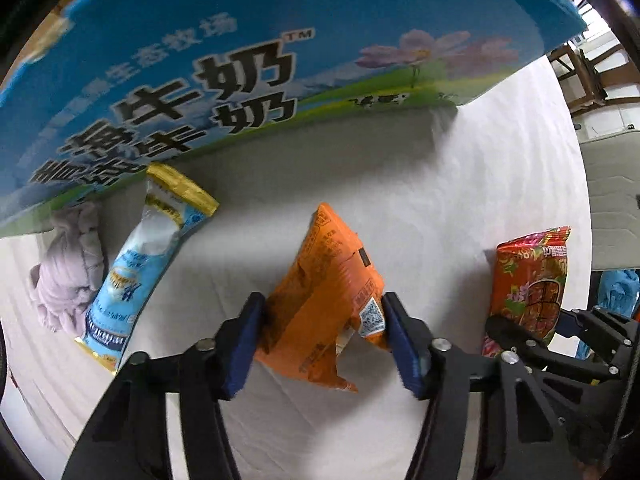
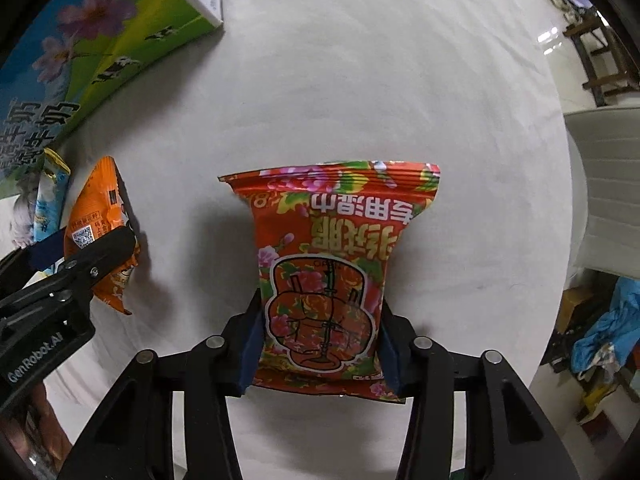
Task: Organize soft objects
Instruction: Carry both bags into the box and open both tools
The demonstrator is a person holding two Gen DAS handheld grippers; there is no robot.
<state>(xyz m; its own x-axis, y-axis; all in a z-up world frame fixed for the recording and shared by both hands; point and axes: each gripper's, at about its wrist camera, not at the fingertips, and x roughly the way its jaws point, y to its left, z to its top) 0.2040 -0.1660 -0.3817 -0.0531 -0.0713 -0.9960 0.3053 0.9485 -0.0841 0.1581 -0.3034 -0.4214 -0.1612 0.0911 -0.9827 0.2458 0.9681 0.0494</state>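
My left gripper [image 1: 322,320] is shut on an orange snack packet [image 1: 324,280] and holds it over the white cloth; the packet also shows in the right wrist view [image 2: 96,216]. My right gripper [image 2: 320,328] is shut on a red flowered wet-wipe pack [image 2: 328,264], which also shows at the right of the left wrist view [image 1: 528,280]. A light blue and gold sachet [image 1: 136,264] and a pale lilac soft toy [image 1: 68,272] lie on the cloth at the left, by the box.
A large blue and green milk carton box [image 1: 240,60] stands at the back left, also in the right wrist view [image 2: 80,60]. The white cloth-covered table [image 2: 380,80] stretches ahead. Chairs and clutter [image 2: 600,340] lie beyond the right edge.
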